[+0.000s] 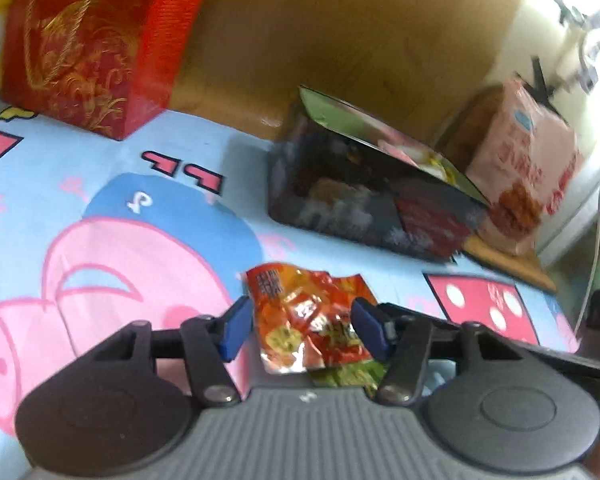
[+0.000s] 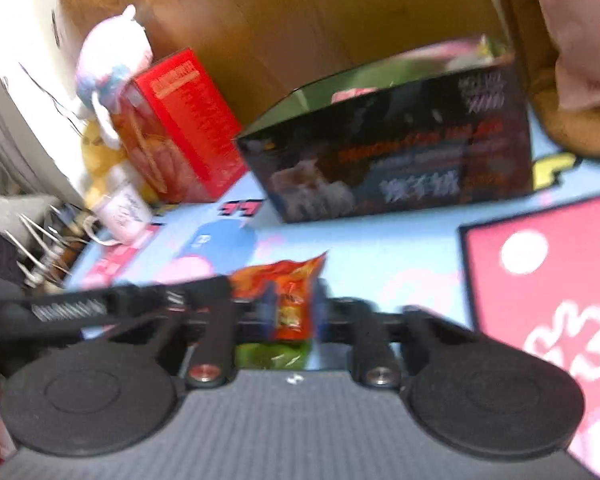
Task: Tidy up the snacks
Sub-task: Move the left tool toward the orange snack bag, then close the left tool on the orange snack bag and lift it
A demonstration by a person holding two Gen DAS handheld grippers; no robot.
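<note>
An orange-red snack packet (image 1: 308, 320) lies on the blue cartoon cloth between the fingers of my left gripper (image 1: 304, 326), which is open around it with gaps on both sides. In the right wrist view my right gripper (image 2: 290, 312) is shut on an orange-red snack packet (image 2: 288, 292) with a green end. A dark open box (image 1: 364, 196) holding several snacks stands ahead of both grippers; it also shows in the right wrist view (image 2: 400, 160).
A red gift bag (image 1: 88, 40) stands at the back left. A pink snack bag (image 1: 528, 168) leans beside the dark box. In the right wrist view a red box (image 2: 184, 128), a plush toy (image 2: 112, 56) and a white mug (image 2: 120, 212) sit at the left.
</note>
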